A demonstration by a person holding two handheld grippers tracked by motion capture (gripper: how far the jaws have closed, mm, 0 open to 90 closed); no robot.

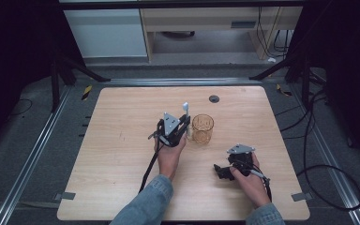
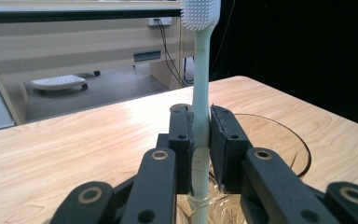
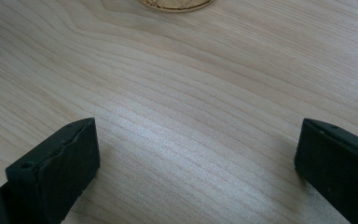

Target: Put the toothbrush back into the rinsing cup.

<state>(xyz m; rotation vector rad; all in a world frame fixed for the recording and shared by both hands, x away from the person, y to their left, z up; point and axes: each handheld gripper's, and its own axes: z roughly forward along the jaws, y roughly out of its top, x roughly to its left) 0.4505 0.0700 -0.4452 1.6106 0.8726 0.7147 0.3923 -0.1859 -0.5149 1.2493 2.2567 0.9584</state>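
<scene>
The person wears denim sleeves, blue and rolled at the cuff. Each hand carries a black tool: the left tool [image 1: 183, 125] and the right tool [image 1: 221, 171] both bear a grey three-cornered plate on top and trail a black cable. Up close, the left tool's black linkage arms show brass-ringed pivot holes and flat rectangular pads [image 2: 182, 140].

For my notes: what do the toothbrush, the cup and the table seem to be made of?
Toothbrush: probably matte pale-green plastic or silicone, with soft-looking white bristles. Cup: clear amber glass or plastic, see-through with a faceted base. Table: light wood or wood-look laminate, visible grain.
</scene>
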